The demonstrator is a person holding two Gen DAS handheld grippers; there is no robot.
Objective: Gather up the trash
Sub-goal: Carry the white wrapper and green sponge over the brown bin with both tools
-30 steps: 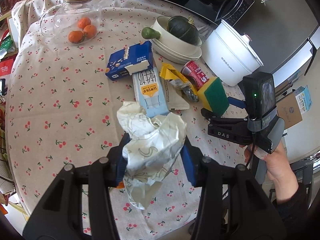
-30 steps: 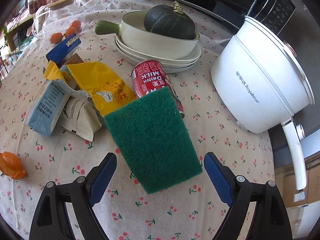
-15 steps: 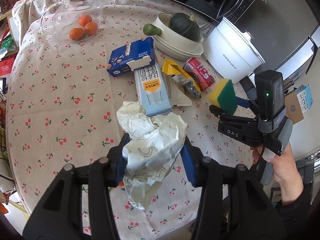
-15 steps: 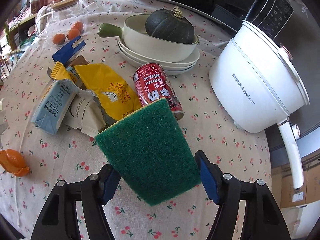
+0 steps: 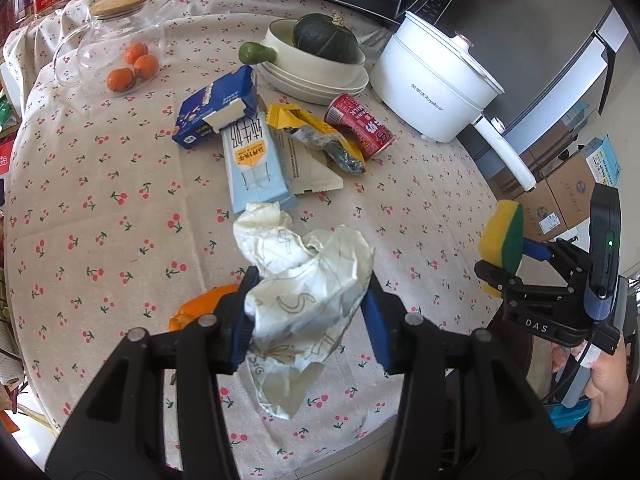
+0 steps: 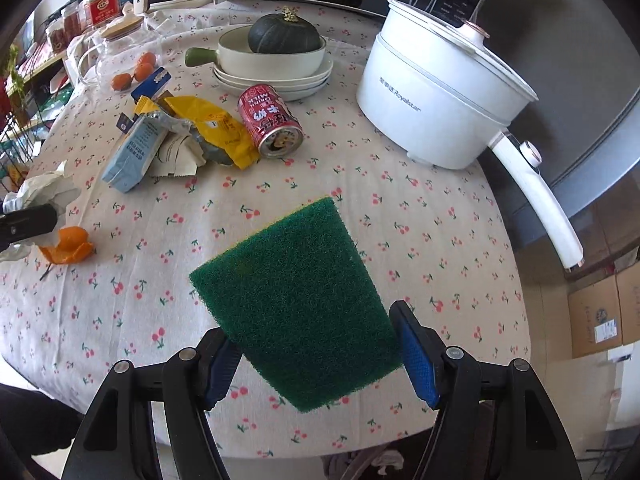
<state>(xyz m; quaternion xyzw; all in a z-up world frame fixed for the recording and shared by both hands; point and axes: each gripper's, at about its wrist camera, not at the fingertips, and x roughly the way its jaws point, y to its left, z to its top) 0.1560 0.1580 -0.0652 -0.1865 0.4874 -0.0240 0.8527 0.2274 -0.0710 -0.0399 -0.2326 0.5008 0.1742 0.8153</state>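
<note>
Left gripper (image 5: 306, 312), low in the frame, squeezing crumpled paper (image 5: 304, 280) tight, lifted off the table (image 5: 80, 208) so nothing drops. Right gripper (image 6: 316, 356) clamped on a green sponge (image 6: 296, 304), held up, ready for carrying away. More trash waiting higher up: red can (image 6: 272, 120), yellow wrapper (image 6: 212, 124), blue carton (image 5: 256, 160), orange peel (image 6: 70, 245) at left.

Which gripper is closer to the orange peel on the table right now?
Left. The left gripper, clamped on crumpled paper, hangs right over the orange peel. The right gripper, holding the sponge, is well off to the side, near the table's edge.
</note>
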